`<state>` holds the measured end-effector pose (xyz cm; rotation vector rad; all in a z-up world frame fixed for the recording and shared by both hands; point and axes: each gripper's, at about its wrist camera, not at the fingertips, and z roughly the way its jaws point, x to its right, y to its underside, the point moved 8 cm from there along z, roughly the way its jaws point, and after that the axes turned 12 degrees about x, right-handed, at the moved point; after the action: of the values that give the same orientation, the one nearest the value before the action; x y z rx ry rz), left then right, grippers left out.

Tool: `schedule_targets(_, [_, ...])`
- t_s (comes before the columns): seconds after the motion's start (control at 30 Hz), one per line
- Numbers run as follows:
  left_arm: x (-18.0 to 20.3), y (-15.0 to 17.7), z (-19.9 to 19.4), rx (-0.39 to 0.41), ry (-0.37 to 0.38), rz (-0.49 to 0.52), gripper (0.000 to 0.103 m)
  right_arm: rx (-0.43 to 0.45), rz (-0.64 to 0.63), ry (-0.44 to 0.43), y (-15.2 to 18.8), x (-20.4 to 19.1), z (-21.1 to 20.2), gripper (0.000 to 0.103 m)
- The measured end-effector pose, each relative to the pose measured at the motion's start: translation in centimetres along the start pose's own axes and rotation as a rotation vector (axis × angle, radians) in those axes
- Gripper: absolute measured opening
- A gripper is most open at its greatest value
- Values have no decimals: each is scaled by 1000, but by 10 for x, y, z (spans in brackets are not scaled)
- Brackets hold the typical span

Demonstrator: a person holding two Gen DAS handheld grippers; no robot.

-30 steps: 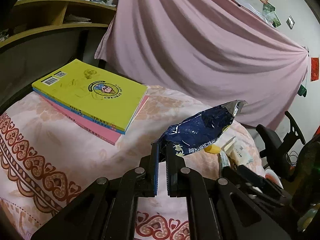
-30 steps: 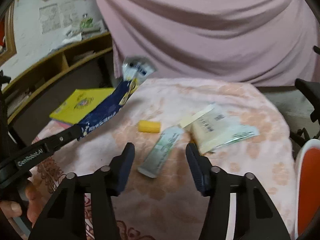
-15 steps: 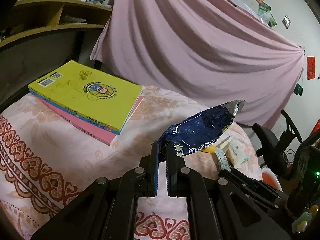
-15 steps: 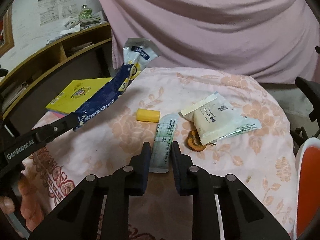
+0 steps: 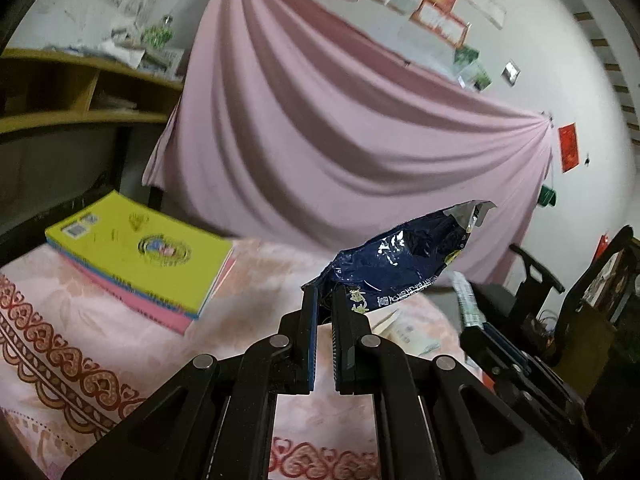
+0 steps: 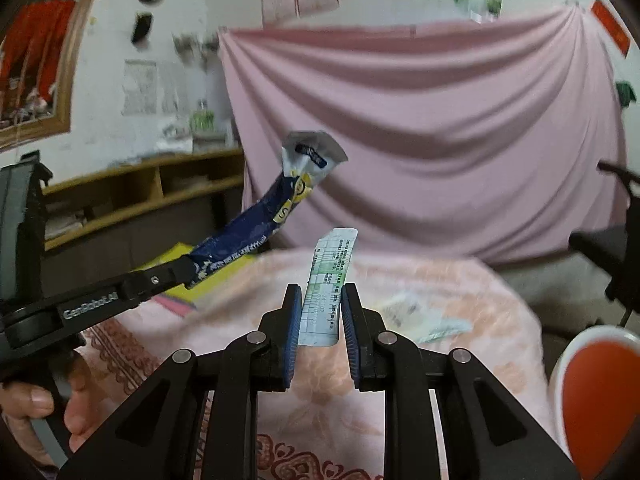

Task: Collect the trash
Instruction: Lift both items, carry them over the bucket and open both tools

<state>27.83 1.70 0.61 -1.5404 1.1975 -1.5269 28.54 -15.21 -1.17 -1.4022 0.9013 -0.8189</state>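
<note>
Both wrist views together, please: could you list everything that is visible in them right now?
snack bag: one, dark blue with silver inside, held up in the left gripper
slim wrapper: one, pale green and white, held up in the right gripper
white packets: blurred, count unclear, on the table
books: stack, yellow on top, pink beneath, far left of the table
tablecloth: one, pink floral with red-brown border
curtain: one, pink, behind the table
shelf: one, wooden, left wall
left gripper: black, jaws shut on the bag
right gripper: black, jaws shut on the wrapper
</note>
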Motion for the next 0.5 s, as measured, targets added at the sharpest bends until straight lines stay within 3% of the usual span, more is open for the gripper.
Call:
schedule_targets(0.2, [29, -13, -20, 127, 31, 62, 4, 169, -98, 65, -22, 5, -34, 18])
schedule_targets(0.5, [79, -10, -34, 214, 86, 158, 4, 273, -156, 152, -41, 27, -69, 18])
